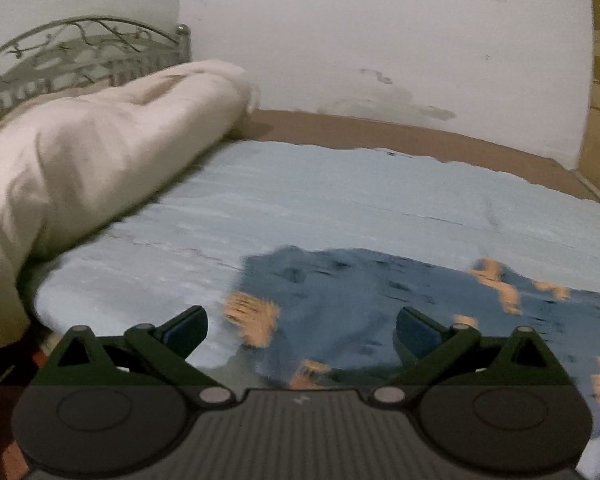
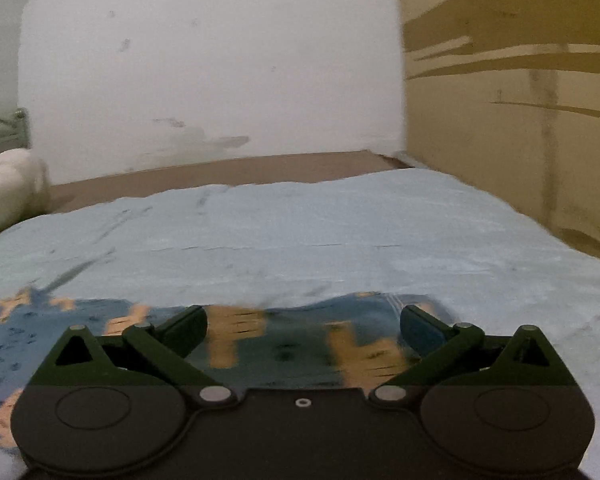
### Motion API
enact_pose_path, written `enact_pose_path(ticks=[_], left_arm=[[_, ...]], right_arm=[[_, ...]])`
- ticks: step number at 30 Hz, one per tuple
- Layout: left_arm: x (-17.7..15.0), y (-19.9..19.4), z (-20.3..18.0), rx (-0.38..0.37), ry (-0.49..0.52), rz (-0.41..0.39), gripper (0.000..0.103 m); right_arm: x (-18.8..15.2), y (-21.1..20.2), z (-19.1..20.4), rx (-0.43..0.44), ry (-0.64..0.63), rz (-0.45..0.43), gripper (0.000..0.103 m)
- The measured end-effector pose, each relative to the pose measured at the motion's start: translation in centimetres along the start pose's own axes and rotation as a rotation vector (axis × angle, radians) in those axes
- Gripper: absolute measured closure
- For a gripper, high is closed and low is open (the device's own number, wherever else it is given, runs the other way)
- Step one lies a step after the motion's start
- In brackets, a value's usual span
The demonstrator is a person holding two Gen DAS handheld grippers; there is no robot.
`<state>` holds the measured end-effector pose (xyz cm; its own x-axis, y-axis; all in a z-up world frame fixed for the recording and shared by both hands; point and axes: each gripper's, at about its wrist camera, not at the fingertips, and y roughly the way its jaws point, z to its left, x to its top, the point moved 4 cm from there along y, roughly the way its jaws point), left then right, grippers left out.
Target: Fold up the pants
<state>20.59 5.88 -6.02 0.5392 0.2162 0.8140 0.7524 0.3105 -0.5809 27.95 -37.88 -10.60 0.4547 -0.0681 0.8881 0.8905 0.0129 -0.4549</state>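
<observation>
Blue pants (image 1: 380, 304) with an orange thumbs-up print lie flat on the light blue sheet (image 1: 300, 200). In the left wrist view their left edge sits between my fingers. My left gripper (image 1: 302, 330) is open and empty, low over that edge. In the right wrist view the pants (image 2: 292, 340) lie under and left of my right gripper (image 2: 302, 330), which is open and empty above what looks like a hem or waistband edge. Both views are motion-blurred.
A rolled cream duvet (image 1: 100, 152) lies at the left by a metal headboard (image 1: 80, 48). A white wall (image 1: 380, 40) is behind the bed. A wooden wardrobe (image 2: 520, 100) stands close on the right. A brown mattress strip (image 2: 220, 172) shows beyond the sheet.
</observation>
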Motion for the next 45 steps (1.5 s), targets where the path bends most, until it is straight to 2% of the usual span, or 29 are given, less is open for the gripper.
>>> enact_pose_path(ticks=[4,9,12,15,19,21,26,32,35,38,45], left_arm=[[0.0,1.8,2.5,0.004,0.003,-0.004,0.001],[-0.3,4.3,3.9,-0.084,0.007,0.002,0.001],[-0.5,5.6,4.3,-0.142,0.015,0.019,0.01],[-0.5,6.8,4.9,-0.169,-0.015,0.045,0.016],[-0.8,8.6,5.3,-0.158,-0.052,0.105,0.026],[-1.1,8.9,5.1,-0.158,-0.053,0.107,0.03],[-1.1,8.7,3.9,-0.137,-0.008,0.114,0.049],[-0.9,7.9,1.7,-0.061,0.117,0.084,0.067],[-0.7,7.8,2.0,-0.063,0.076,0.075,0.078],[-0.3,7.4,3.0,-0.079,0.002,0.07,0.083],[1.3,3.2,4.4,-0.084,-0.012,-0.066,0.085]], right_arm=[[-0.6,0.3,3.9,0.099,-0.036,0.01,0.001],[-1.3,0.6,8.7,0.223,-0.089,0.007,0.001],[-1.8,0.6,10.9,0.262,-0.133,0.0,0.001],[-2.2,1.0,11.7,0.266,-0.165,0.009,0.001],[-2.9,1.6,10.8,0.26,-0.111,0.033,0.001],[-3.2,1.9,10.2,0.276,-0.073,0.044,0.001],[-3.8,2.0,10.1,0.271,-0.086,0.048,0.001],[-4.2,2.0,10.5,0.251,-0.105,0.037,0.001],[-4.4,1.9,10.5,0.245,-0.106,0.026,0.001],[-4.5,1.9,10.7,0.229,-0.117,0.025,0.001],[-4.5,2.1,11.0,0.208,-0.144,0.036,0.001]])
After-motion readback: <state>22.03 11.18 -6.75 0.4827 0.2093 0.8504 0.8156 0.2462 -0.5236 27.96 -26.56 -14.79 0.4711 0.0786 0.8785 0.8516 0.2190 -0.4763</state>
